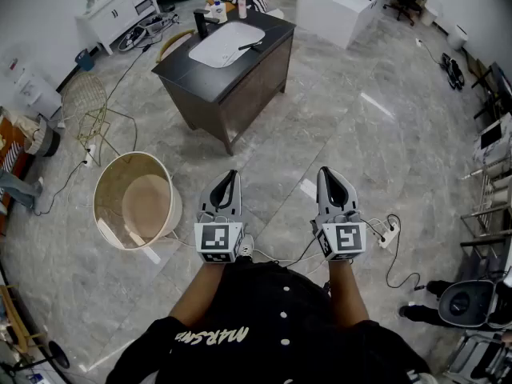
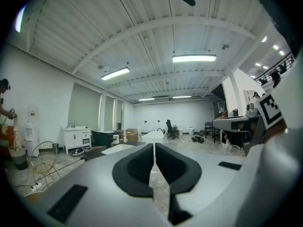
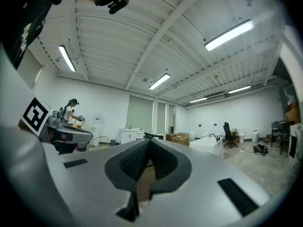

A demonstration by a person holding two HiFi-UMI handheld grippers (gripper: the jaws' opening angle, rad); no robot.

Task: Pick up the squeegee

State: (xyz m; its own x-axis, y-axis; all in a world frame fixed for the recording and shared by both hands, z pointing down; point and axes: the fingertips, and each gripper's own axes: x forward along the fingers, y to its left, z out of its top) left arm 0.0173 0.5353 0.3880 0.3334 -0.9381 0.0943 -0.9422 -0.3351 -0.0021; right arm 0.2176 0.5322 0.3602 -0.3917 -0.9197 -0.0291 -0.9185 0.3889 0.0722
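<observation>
Marble floor (image 1: 360, 158), dark vanity cabinet (image 1: 248, 86)

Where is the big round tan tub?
In the head view, the big round tan tub sits on the floor at left, beside the left claw, nearer the person than the yellow wire basket.

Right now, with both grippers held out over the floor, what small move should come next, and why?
Probably step toward the dark vanity. The dark tool lying on its white basin, likely the squeegee, is well beyond reach, and the left gripper and right gripper are both shut and empty, so neither can grasp yet.
</observation>
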